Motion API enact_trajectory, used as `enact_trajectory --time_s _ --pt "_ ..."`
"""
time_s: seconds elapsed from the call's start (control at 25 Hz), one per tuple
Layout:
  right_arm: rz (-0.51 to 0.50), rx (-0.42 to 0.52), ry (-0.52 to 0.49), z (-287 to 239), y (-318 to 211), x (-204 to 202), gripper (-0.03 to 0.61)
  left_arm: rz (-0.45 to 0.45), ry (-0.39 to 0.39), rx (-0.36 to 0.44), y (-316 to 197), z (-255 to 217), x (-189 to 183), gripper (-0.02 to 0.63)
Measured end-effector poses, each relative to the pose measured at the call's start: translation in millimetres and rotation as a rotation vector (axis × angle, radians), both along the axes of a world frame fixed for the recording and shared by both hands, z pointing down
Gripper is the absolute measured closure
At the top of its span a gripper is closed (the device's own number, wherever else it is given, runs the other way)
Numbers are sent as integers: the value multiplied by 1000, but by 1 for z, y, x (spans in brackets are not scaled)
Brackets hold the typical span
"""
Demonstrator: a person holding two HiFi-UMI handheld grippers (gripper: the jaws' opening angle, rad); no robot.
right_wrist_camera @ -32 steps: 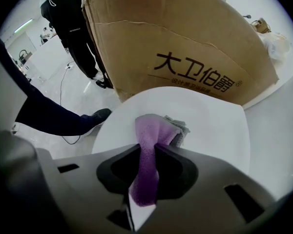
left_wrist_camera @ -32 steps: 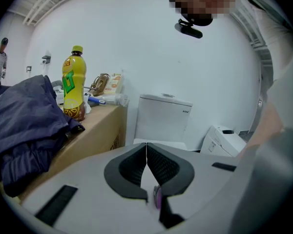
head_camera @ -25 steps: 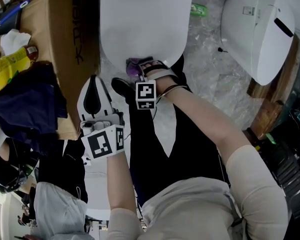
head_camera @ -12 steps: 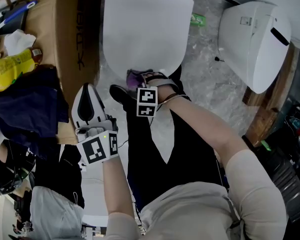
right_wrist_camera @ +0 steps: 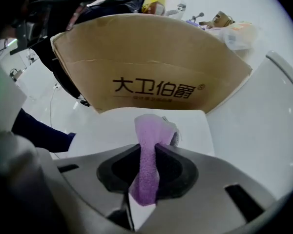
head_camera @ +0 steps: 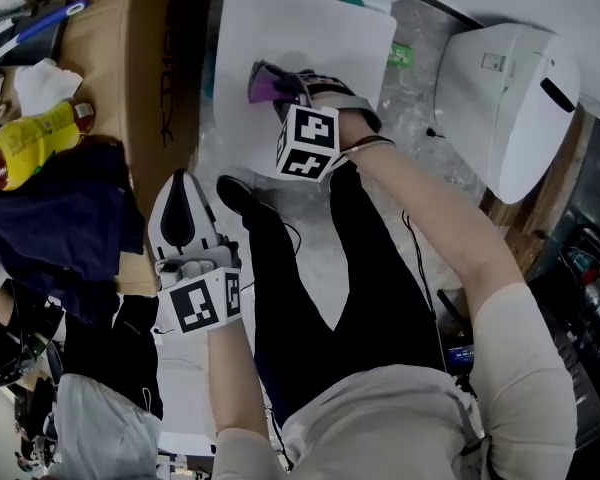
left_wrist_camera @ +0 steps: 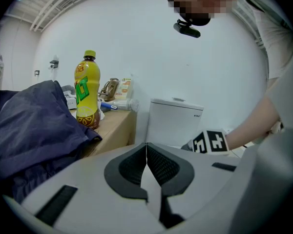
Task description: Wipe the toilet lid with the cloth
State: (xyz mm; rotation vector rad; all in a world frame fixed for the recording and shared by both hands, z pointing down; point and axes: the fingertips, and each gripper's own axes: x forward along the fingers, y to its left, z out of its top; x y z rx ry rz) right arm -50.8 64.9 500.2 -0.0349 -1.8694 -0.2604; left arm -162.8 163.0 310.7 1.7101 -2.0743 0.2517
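The jaws of the right gripper (right_wrist_camera: 147, 152) were hidden in the head view beneath its marker cube (head_camera: 308, 143), and only a purple corner of the cloth (head_camera: 265, 81) showed to their left. In the right gripper view the cloth's near end was lost between the jaws. The left picture edge cut off the yellow bottle (head_camera: 28, 140), and the top edge cut off the cardboard box (head_camera: 145, 58). Print on the toilet tank (left_wrist_camera: 173, 123) was too small to read.

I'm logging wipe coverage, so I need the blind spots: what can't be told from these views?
- Cloth against toilet lid: contact hidden, in the head view by the right gripper, in its own view by its body.
- Lid area under that gripper and the forearm: covered in the head view.
- Yellow bottle label's small print: too small in the left gripper view.
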Motion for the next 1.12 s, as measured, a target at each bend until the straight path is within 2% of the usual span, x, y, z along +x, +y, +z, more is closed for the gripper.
enact_trajectory --time_s 0.24,0.52,0.84,1.12 --pt "-75 223 14 -14 -105 -40 488 -40 16 -2 -3 0 -4 597" --pt "-189 400 42 6 -157 -84 488 -86 23 -11 -2 2 -7 598" --pt "-204 378 129 40 -160 -88 488 -113 2 2 6 -7 -22 598" --pt "-235 319 132 48 -108 -83 488 -108 -13 31 14 -23 -30 598"
